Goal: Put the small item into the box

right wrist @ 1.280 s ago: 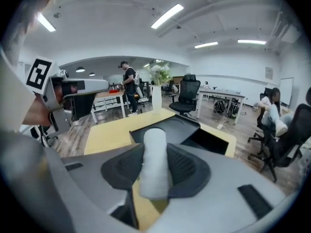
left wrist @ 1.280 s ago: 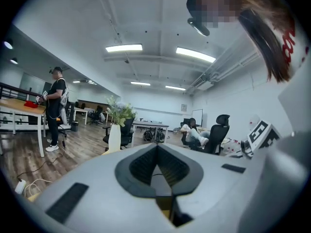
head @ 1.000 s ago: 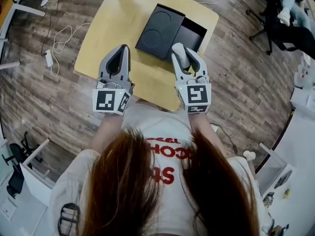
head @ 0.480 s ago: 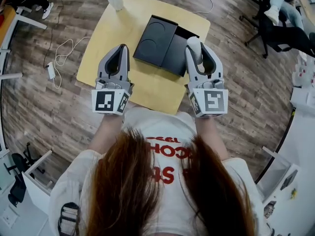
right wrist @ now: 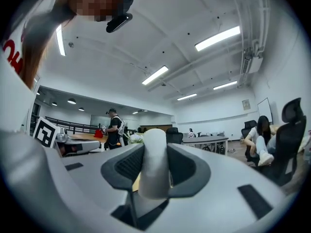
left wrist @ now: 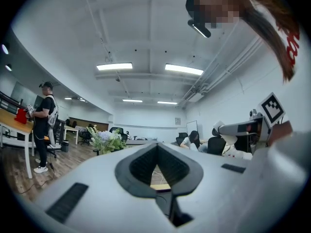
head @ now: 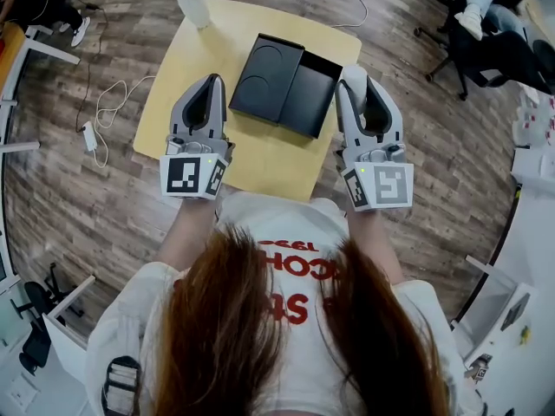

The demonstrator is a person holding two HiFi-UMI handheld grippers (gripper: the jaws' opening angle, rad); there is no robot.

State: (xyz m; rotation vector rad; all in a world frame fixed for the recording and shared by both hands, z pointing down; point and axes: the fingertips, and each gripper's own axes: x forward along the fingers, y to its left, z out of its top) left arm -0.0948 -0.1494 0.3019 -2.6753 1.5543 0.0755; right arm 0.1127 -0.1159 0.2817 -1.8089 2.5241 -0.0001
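A black box [head: 314,102] lies open on the yellow table [head: 260,159], with a black panel [head: 264,74] bearing two round hollows against its left side. My right gripper [head: 357,83] is shut on a small white cylinder [head: 350,81], held just off the box's right edge. In the right gripper view the cylinder [right wrist: 153,165] stands upright between the dark pads of that gripper [right wrist: 154,154]. My left gripper [head: 214,82] hovers over the table left of the box, its tips together and nothing in them. The left gripper view shows those jaws [left wrist: 156,145] meeting at the tip.
A white vase with greenery [head: 192,5] stands at the table's far left corner. A white cable and adapter [head: 95,111] lie on the wood floor to the left. Office chairs and a seated person [head: 486,24] are at the right. A person [left wrist: 44,125] stands by a desk.
My right gripper has carried the white cylinder rightward and farther away, from the box's near edge to its right side. The left gripper has hardly moved.
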